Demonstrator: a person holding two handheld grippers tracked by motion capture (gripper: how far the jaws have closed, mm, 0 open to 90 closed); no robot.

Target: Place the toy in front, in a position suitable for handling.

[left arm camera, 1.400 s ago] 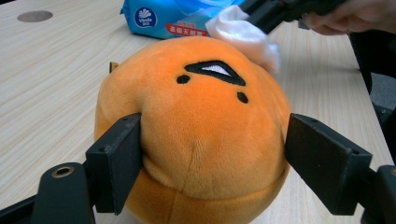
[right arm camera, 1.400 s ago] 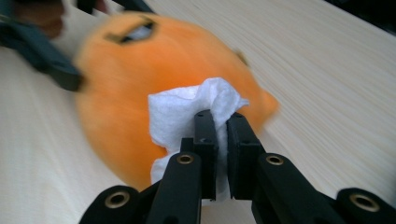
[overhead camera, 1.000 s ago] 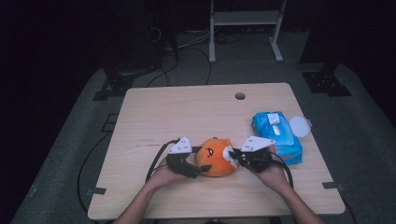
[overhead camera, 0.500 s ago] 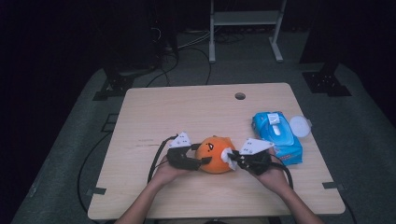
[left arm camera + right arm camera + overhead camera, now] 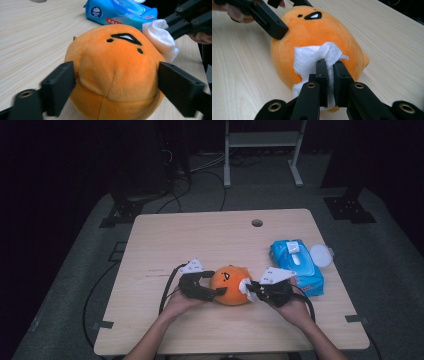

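Wooden table (image 5: 200, 245): my left gripper (image 5: 212, 293) clamps round orange plush toy (image 5: 229, 285); right gripper (image 5: 250, 290) pinches white wipe (image 5: 312, 60) against it. Hard pressure could topple the toy.

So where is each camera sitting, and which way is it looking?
High view: above the person's side, looking forward and down at the table; both forearms and grippers show.
Left gripper view: on the left gripper, looking along its jaws at the orange plush toy.
Right gripper view: on the right gripper, looking at the white wipe it pinches.
All three share the toy.
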